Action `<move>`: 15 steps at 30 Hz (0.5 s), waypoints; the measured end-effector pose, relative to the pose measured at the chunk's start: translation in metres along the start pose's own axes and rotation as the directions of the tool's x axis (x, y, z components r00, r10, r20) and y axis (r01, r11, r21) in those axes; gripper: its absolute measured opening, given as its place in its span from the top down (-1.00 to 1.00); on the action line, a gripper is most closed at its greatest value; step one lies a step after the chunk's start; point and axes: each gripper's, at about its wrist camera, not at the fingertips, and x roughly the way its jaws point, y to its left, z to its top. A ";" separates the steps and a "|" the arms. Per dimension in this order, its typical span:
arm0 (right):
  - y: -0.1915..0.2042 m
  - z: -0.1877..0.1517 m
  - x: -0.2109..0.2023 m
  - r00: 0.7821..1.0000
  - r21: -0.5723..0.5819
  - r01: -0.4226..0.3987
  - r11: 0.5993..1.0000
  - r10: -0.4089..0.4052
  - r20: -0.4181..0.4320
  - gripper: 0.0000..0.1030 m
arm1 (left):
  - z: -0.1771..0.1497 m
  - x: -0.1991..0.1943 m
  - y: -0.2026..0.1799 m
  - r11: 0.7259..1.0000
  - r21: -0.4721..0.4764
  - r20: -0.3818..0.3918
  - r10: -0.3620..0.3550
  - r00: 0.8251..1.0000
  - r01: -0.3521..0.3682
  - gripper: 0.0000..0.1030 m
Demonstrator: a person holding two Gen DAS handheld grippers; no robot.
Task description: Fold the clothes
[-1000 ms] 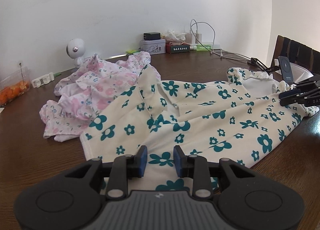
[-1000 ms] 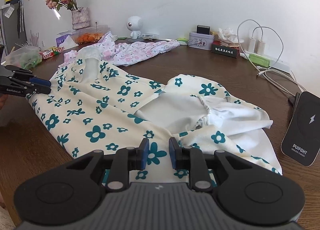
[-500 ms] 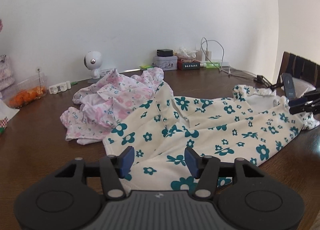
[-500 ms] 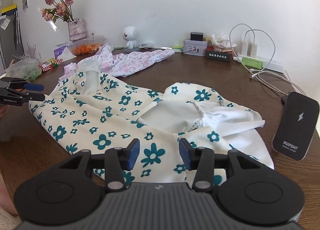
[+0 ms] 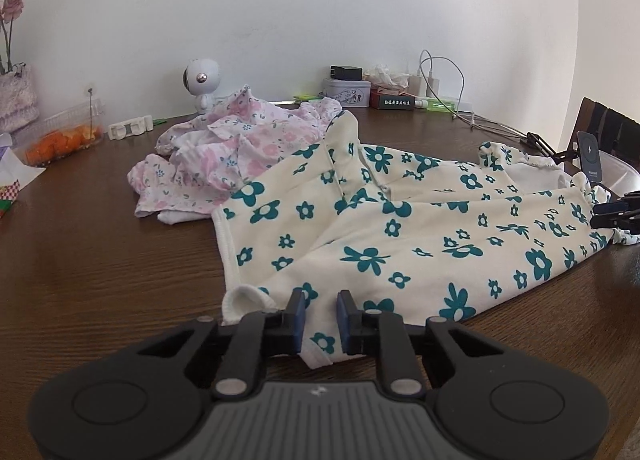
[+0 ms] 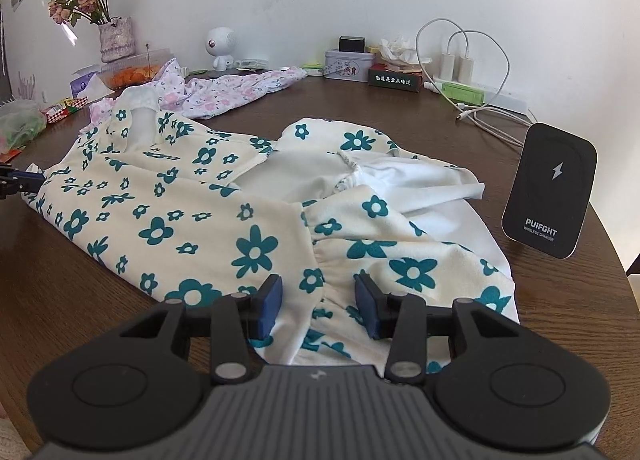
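Note:
A cream garment with teal flowers (image 5: 400,227) lies spread on the brown table (image 5: 100,260). My left gripper (image 5: 321,320) sits at its near hem corner. Its jaws are closing, and a fold of the hem is pinched between the blue pads. My right gripper (image 6: 319,308) is over the gathered waist of the same garment (image 6: 200,211). Its jaws are closing slightly but stand wide, with cloth between pads that do not press it. Each gripper shows in the other's view: the right gripper (image 5: 593,215) at the far right, the left gripper (image 6: 40,179) at the far left. A pink floral garment (image 5: 224,155) lies crumpled behind.
A black wireless charger (image 6: 550,191) stands right of the garment, with white cables (image 6: 480,115) behind it. Along the wall are a tin box (image 6: 350,65), a white toy robot (image 5: 200,79), a tub of orange food (image 5: 60,137) and a vase of flowers (image 6: 114,39).
Both grippers opened wide and drew back toward the near edge of the cream garment. The left has since narrowed onto the hem corner; the right remains wide.

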 end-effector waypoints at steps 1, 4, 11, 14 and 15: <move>0.000 -0.001 0.000 1.000 0.000 0.001 1.000 -0.001 0.005 0.20 | 0.000 0.000 0.000 1.000 -0.001 0.001 0.002 1.000 -0.002 0.66; 0.001 -0.001 0.000 1.000 0.002 0.003 1.000 -0.003 0.008 0.19 | 0.003 -0.002 -0.002 1.000 0.004 -0.006 0.002 1.000 -0.002 0.63; -0.005 0.009 -0.027 0.996 0.065 -0.063 0.996 0.058 0.073 -0.70 | 0.020 -0.034 -0.019 0.997 0.038 0.116 0.062 0.991 -0.067 -0.81; -0.008 0.013 -0.040 0.990 0.101 -0.091 0.991 0.078 0.121 -0.99 | 0.027 -0.040 -0.029 0.996 0.028 0.130 0.085 0.988 -0.089 -0.99; -0.007 0.013 -0.043 0.988 0.107 -0.100 0.989 0.086 0.129 -0.99 | 0.029 -0.041 -0.033 0.995 0.028 0.131 0.094 0.987 -0.099 -0.99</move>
